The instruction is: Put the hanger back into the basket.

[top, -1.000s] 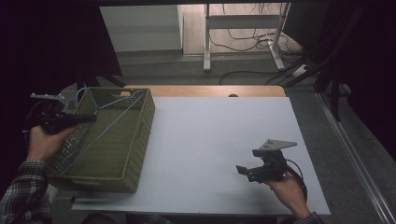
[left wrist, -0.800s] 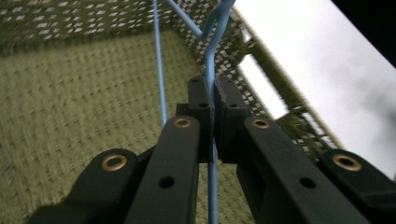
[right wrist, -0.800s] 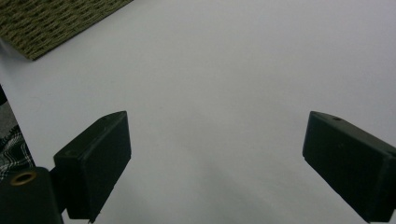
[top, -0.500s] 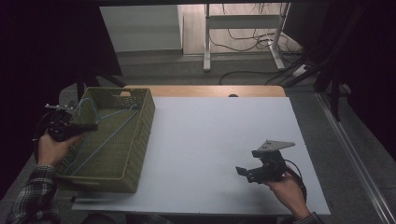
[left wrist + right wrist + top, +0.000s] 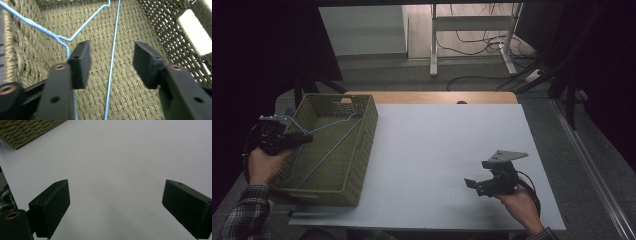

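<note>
A blue wire hanger (image 5: 329, 150) lies slanted inside the green woven basket (image 5: 362, 145) at the table's left. My left gripper (image 5: 307, 137) hovers over the basket's left rim. Its jaws have just been opening, and one straight wire of the hanger (image 5: 111, 75) runs between them, clear of both pads (image 5: 81, 62). The hanger's twisted neck sits just by the left jaw. My right gripper (image 5: 469, 184) stands open low over the white table (image 5: 120, 157) at the front right, with nothing between its fingers.
The basket's far wall has a cut-out handle (image 5: 343, 100), and another opening (image 5: 193, 32) shows in its side. A corner of the basket (image 5: 27, 130) shows in the right gripper view. Past the table's wooden back edge (image 5: 432, 97), a desk frame and cables stand on the floor.
My left gripper has sunk toward the basket with the hanger and let go of it; the hanger now rests inside. The right gripper has kept still.
</note>
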Demonstrator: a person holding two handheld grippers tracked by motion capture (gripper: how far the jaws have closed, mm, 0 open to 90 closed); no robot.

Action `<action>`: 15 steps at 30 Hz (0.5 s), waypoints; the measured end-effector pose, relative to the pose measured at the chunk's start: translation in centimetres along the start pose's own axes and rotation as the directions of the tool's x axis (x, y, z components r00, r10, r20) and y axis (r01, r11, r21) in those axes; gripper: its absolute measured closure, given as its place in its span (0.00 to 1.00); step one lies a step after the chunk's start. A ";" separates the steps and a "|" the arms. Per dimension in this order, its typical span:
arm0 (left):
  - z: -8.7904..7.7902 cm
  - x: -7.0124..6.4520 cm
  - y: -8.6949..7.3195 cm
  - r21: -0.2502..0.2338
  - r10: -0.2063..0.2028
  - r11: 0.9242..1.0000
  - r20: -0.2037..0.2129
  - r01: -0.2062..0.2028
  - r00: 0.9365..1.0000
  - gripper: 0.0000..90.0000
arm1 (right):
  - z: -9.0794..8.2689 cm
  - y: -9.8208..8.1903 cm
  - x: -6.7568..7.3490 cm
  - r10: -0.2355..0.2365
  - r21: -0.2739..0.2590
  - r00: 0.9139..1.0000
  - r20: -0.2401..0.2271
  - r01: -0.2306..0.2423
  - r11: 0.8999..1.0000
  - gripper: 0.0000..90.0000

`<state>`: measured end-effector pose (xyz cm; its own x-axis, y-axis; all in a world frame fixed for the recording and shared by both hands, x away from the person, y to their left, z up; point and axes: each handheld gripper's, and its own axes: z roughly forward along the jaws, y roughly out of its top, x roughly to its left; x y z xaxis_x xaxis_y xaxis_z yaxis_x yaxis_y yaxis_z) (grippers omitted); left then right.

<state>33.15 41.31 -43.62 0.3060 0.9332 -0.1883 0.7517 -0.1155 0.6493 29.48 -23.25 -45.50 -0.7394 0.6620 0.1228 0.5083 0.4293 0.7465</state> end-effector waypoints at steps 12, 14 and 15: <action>-2.4 -8.8 -0.9 -0.180 0.169 0.974 0.169 -0.139 0.971 0.14 | -1.2 -0.2 0.3 -0.012 -0.025 1.000 0.005 0.012 1.000 0.03; -2.6 -10.1 -1.3 -0.197 0.190 0.969 0.195 -0.151 0.962 0.13 | -1.4 -0.3 0.3 -0.009 -0.034 1.000 0.008 0.009 0.999 0.02; -2.7 -10.8 -1.5 -0.207 0.195 0.966 0.206 -0.152 0.959 0.12 | -1.6 -0.3 0.2 -0.006 -0.036 1.000 0.009 0.007 0.999 0.02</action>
<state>27.16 32.36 -40.61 0.5606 0.8022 -0.2055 0.5588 -0.1833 0.8088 28.45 -24.19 -44.70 -0.7386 0.6649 0.1118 0.4872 0.4116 0.7702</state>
